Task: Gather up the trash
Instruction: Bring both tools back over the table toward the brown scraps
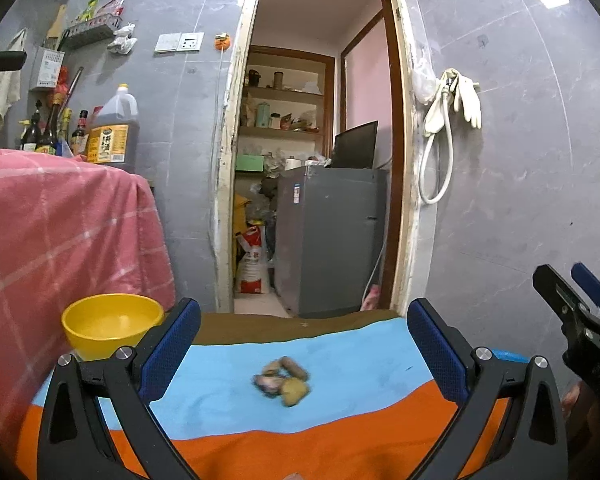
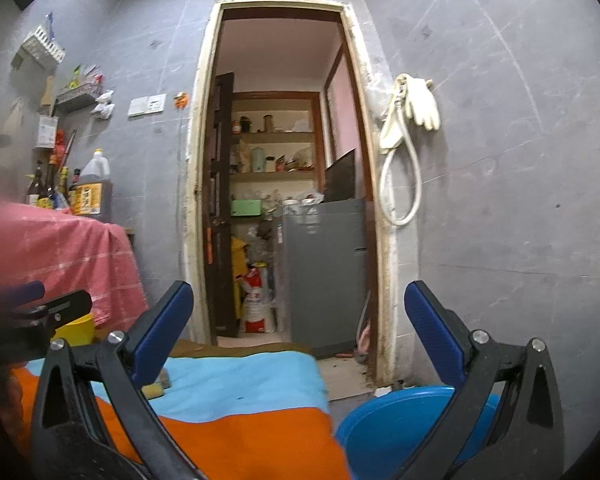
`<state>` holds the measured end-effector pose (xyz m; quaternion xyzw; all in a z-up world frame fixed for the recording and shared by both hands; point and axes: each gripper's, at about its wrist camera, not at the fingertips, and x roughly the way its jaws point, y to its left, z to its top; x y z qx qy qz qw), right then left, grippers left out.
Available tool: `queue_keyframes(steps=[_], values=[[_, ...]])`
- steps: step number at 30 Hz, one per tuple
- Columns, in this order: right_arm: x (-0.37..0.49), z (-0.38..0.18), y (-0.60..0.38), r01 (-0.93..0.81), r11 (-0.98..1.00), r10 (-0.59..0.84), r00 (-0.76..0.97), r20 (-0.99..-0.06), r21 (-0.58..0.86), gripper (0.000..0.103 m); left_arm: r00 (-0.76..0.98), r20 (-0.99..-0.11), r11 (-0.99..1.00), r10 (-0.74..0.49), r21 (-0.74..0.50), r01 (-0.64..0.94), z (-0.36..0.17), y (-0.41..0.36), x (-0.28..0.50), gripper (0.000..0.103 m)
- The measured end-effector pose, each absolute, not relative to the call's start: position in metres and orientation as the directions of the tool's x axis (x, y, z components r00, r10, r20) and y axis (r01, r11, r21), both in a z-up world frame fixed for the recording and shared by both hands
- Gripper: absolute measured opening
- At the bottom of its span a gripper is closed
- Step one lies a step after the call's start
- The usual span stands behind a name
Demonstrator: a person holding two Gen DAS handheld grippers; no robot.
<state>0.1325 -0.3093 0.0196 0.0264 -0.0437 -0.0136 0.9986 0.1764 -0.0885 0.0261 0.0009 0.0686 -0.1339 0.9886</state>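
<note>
I am looking across the counter point(image 1: 340, 440), which is lying under a blue and orange cloth point(image 1: 228, 392). A blue basin point(image 2: 396, 428) is sitting just off its right edge, a yellow bowl point(image 1: 108, 324) at its far left. My left gripper point(image 1: 304, 360) is hanging wide open and holding nothing, with the scraps point(image 1: 284, 380) lying on the cloth between its fingers, just ahead. My right gripper point(image 2: 298, 336) is also gaping empty, the scraps sitting beside its left finger.

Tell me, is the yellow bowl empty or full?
Empty, as far as shown: the yellow bowl stands upright, its visible inside bare yellow; the bottom is hidden.
</note>
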Motion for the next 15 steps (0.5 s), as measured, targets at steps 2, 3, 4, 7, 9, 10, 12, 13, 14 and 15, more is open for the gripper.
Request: queue_keyframes(steps=[2, 3, 4, 7, 9, 10, 12, 13, 14, 15], values=[[0.134, 0.018, -0.301, 0.004, 0.999, -0.007, 0.997, 0.080, 0.036, 0.103, 0.957, -0.138, 0.966, -0.255, 0.007, 0.258, 0.022, -0.080, 0.175, 0.101], [0.135, 0.018, -0.297, -0.003, 1.000, 0.001, 0.997, 0.078, 0.027, 0.103, 0.959, -0.139, 0.967, -0.247, 0.021, 0.253, 0.020, -0.075, 0.175, 0.101], [0.136, 0.017, -0.294, -0.012, 1.000, 0.011, 0.997, 0.075, 0.018, 0.103, 0.960, -0.141, 0.969, -0.241, 0.028, 0.247, 0.019, -0.071, 0.175, 0.102], [0.141, 0.015, -0.284, -0.040, 0.999, 0.040, 0.997, 0.060, 0.002, 0.103, 0.963, -0.153, 0.973, -0.222, 0.033, 0.230, 0.012, -0.056, 0.180, 0.102], [0.145, 0.014, -0.277, -0.062, 0.998, 0.062, 0.997, 0.047, -0.001, 0.103, 0.962, -0.175, 0.975, -0.212, 0.025, 0.219, 0.009, -0.048, 0.187, 0.101], [0.148, 0.014, -0.273, -0.073, 0.997, 0.074, 0.997, 0.038, -0.005, 0.103, 0.960, -0.186, 0.976, -0.208, 0.020, 0.216, 0.008, -0.044, 0.190, 0.101], [0.154, 0.013, -0.266, -0.098, 0.995, 0.098, 0.995, 0.021, -0.010, 0.103, 0.956, -0.210, 0.977, -0.206, 0.011, 0.213, 0.005, -0.038, 0.197, 0.101], [0.157, 0.012, -0.262, -0.112, 0.994, 0.112, 0.994, 0.010, -0.015, 0.103, 0.954, -0.222, 0.978, -0.203, 0.012, 0.210, 0.004, -0.036, 0.201, 0.101], [0.162, 0.012, -0.256, -0.125, 0.992, 0.125, 0.992, -0.003, -0.028, 0.103, 0.952, -0.233, 0.979, -0.196, 0.013, 0.205, 0.002, -0.033, 0.206, 0.101], [0.167, 0.013, -0.252, -0.134, 0.990, 0.134, 0.991, -0.012, -0.039, 0.103, 0.952, -0.240, 0.980, -0.190, 0.013, 0.199, 0.000, -0.030, 0.209, 0.101]])
